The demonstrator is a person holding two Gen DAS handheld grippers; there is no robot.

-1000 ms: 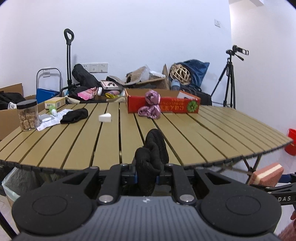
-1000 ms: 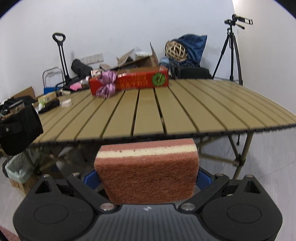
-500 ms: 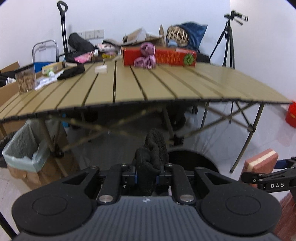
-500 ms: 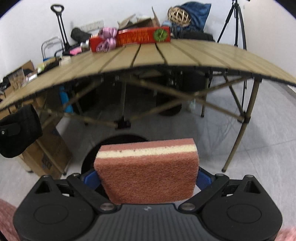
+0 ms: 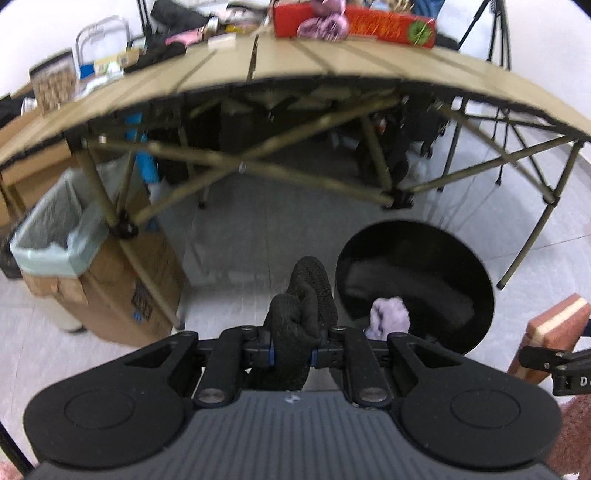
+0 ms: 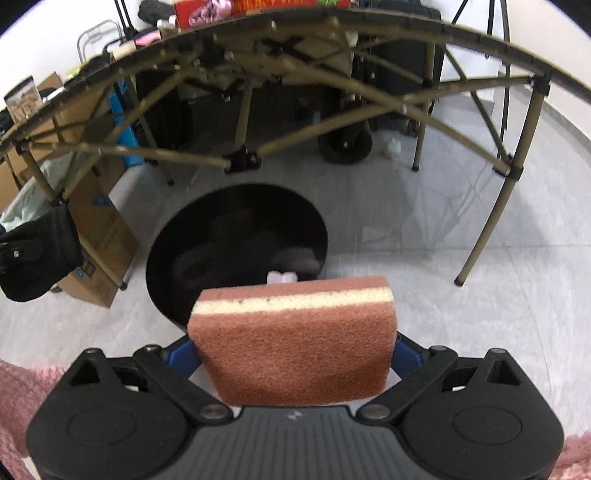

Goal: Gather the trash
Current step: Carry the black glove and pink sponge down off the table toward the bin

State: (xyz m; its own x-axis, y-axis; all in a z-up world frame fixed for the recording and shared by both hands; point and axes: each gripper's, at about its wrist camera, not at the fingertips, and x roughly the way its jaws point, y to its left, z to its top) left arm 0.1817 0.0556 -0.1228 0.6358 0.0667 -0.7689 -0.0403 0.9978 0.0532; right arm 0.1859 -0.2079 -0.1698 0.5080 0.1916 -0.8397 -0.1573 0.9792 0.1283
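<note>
- The left gripper (image 5: 291, 356) is closed tight on a black sock (image 5: 301, 314). The sock sticks up between its 2 fingers.
- The right gripper (image 6: 293, 354) is closed on a pink sponge (image 6: 295, 350) with a cream stripe. The sponge fills the gap between its 2 fingers.
- A round black bin (image 6: 236, 251) stands on the grey floor (image 6: 424, 266), just past both grippers. It is open at the top.
- In the bin lies 1 pale purple lump (image 5: 389, 314). I cannot tell what it is.
- The sponge sits over the near edge of the bin. The sock is just left of the bin's rim (image 5: 341, 266).
- A brown cardboard box (image 5: 103, 291) with a pale green bag (image 5: 55, 236) in it stands to the far left, by a table leg. What is in the bag is not clear.
- A tan slat table (image 5: 332, 62) curves over the far side. Its crossed legs (image 6: 240, 162) stand right behind the bin.
- The floor to the right of the bin is bare and wide.
- On the far side of the table lies 1 red box (image 5: 369, 24) with purple cloth (image 5: 325, 26) on it. 1 jar (image 5: 53, 85) stands at the left end.
- I count 2 grippers, 1 sock, 1 sponge and 1 black bin.
</note>
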